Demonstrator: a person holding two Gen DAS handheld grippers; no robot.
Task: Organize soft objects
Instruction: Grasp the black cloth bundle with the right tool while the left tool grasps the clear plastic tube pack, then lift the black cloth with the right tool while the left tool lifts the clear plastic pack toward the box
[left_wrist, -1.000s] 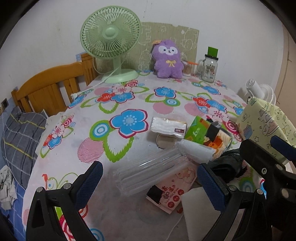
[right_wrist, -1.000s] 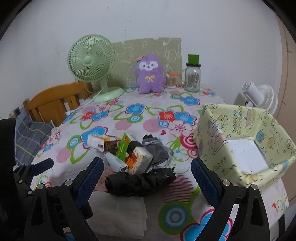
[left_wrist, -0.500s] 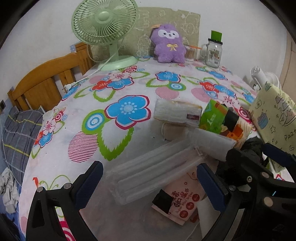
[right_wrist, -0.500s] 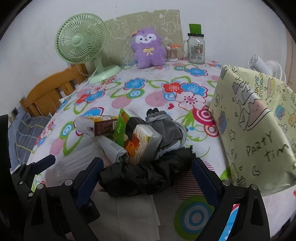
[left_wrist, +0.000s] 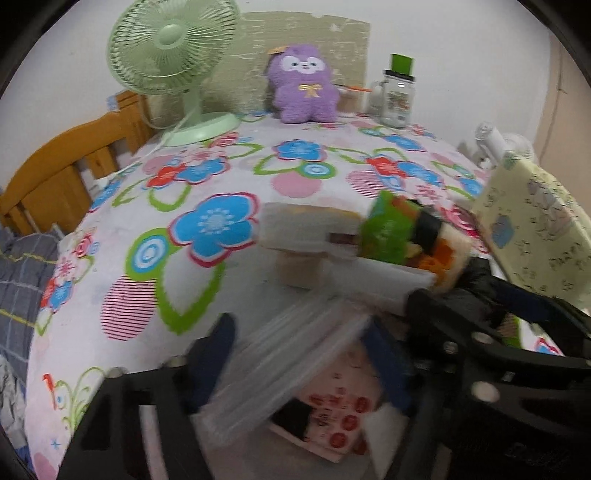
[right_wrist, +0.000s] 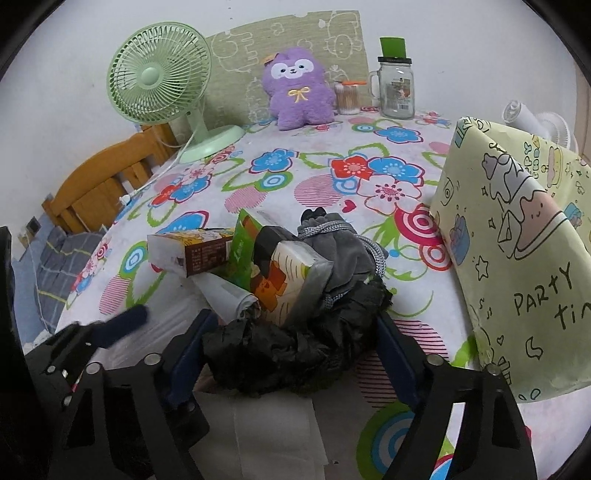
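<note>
Left gripper (left_wrist: 301, 354): jaws just closing around clear plastic packet (left_wrist: 284, 365), contact unclear. Right gripper (right_wrist: 291, 345): jaws closing, flanking black bag (right_wrist: 295, 350) near surface's front edge.

table (right_wrist: 317, 173) wearing a flowered cloth | fan (right_wrist: 162, 81), purple plush toy (right_wrist: 295, 92), swab pot (right_wrist: 347, 98), glass jar (right_wrist: 397, 92) standing along far edge | yellow bag (right_wrist: 517, 240) sitting right | packets, grey pouch (right_wrist: 343, 254), black bag (right_wrist: 295, 347) lying heaped in front
</note>
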